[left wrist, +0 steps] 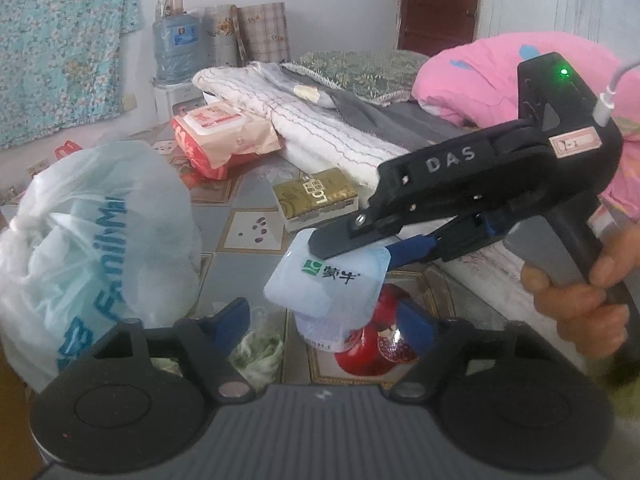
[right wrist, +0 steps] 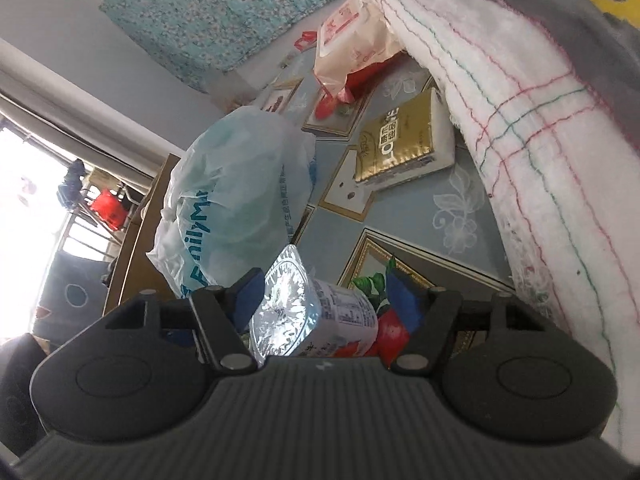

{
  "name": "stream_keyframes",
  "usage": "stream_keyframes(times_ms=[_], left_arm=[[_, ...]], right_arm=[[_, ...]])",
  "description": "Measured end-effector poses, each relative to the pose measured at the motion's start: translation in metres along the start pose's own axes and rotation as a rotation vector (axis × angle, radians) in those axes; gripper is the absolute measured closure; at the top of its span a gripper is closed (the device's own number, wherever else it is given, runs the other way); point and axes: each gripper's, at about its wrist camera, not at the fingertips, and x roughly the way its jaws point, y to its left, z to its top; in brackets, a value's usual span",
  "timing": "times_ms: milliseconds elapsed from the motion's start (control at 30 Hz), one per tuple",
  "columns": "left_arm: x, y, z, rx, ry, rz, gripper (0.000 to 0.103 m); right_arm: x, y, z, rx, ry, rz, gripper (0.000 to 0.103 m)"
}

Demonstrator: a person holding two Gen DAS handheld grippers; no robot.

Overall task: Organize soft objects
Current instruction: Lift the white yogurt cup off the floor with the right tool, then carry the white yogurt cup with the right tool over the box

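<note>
A yogurt cup (left wrist: 320,284) with a pale blue lid hangs above the patterned tablecloth (left wrist: 248,232). My right gripper (left wrist: 372,248) comes in from the right and is shut on it, one black finger lying over the lid. In the right wrist view the cup (right wrist: 316,312) lies sideways between the blue pads (right wrist: 248,296), foil lid to the left, inside the right gripper (right wrist: 326,296). My left gripper (left wrist: 324,316) is open. The cup sits between its fingers, with a gap at each pad.
A white plastic shopping bag (left wrist: 100,240) bulges at the left. A gold tissue pack (left wrist: 316,196) and a pink wipes pack (left wrist: 216,136) lie farther back. A folded white quilt (left wrist: 312,120) and a pink quilt (left wrist: 480,76) fill the right. A person's hand (left wrist: 572,300) holds the right gripper's handle.
</note>
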Motion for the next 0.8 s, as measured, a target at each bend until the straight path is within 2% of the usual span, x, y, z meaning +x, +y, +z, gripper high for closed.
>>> stream_keyframes(times_ms=[100, 167, 367, 400, 433, 567, 800], left_arm=[[0.013, -0.001, 0.004, -0.016, 0.036, 0.005, 0.037], [0.02, 0.001, 0.005, -0.04, 0.051, 0.005, 0.04], [0.025, 0.006, 0.005, -0.091, 0.028, 0.006, 0.043], [0.024, 0.006, 0.005, -0.095, 0.024, 0.003, 0.049], [0.025, 0.004, 0.006, -0.097, 0.023, -0.002, 0.05], [0.024, -0.002, 0.008, -0.07, 0.014, 0.034, 0.051], [0.012, -0.004, 0.012, -0.077, -0.012, 0.044, 0.052]], right_arm=[[0.005, -0.007, -0.001, 0.027, 0.002, 0.046, 0.05], [0.007, -0.008, -0.002, 0.029, 0.001, 0.068, 0.054], [0.005, -0.009, -0.005, 0.026, -0.005, 0.113, 0.064], [0.006, -0.008, -0.006, 0.026, -0.004, 0.117, 0.064], [0.006, -0.007, -0.007, 0.016, -0.006, 0.118, 0.064], [0.003, -0.003, -0.011, 0.002, -0.02, 0.118, 0.064], [-0.007, 0.007, -0.012, -0.011, -0.044, 0.132, 0.064]])
